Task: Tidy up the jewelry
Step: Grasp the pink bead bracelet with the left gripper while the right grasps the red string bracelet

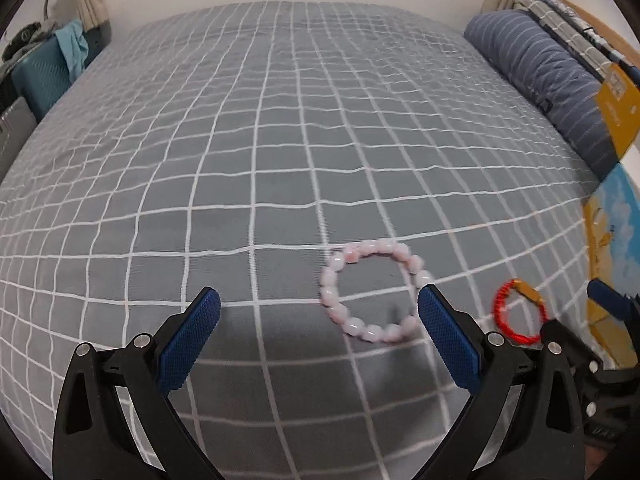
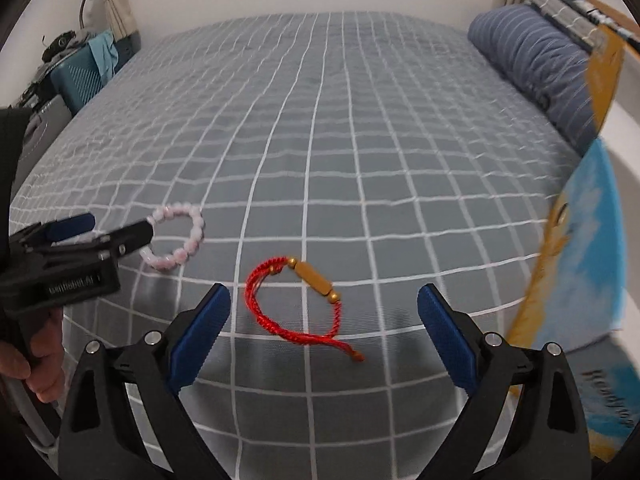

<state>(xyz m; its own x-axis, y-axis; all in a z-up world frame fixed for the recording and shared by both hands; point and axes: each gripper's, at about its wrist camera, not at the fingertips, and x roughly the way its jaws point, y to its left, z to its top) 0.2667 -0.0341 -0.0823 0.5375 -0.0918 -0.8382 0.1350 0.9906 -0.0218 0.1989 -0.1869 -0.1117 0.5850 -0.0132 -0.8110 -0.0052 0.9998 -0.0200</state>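
Checked bedspread (image 1: 280, 140) bears a bead bracelet (image 1: 370, 290), light and slippery, and a limp cord bracelet (image 2: 296, 300); left gripper (image 1: 320, 312) and right gripper (image 2: 324, 312) are held wide open, empty; the gold tube (image 2: 316, 280) is judged the firmest hold.

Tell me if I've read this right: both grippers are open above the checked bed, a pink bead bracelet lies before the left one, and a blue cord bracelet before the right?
Nearly. The cord bracelet is red, not blue, with a gold tube bead; the right wrist view shows it plainly. The rest holds: the left gripper and right gripper are open over the checked bed, with the pink bead bracelet before the left.
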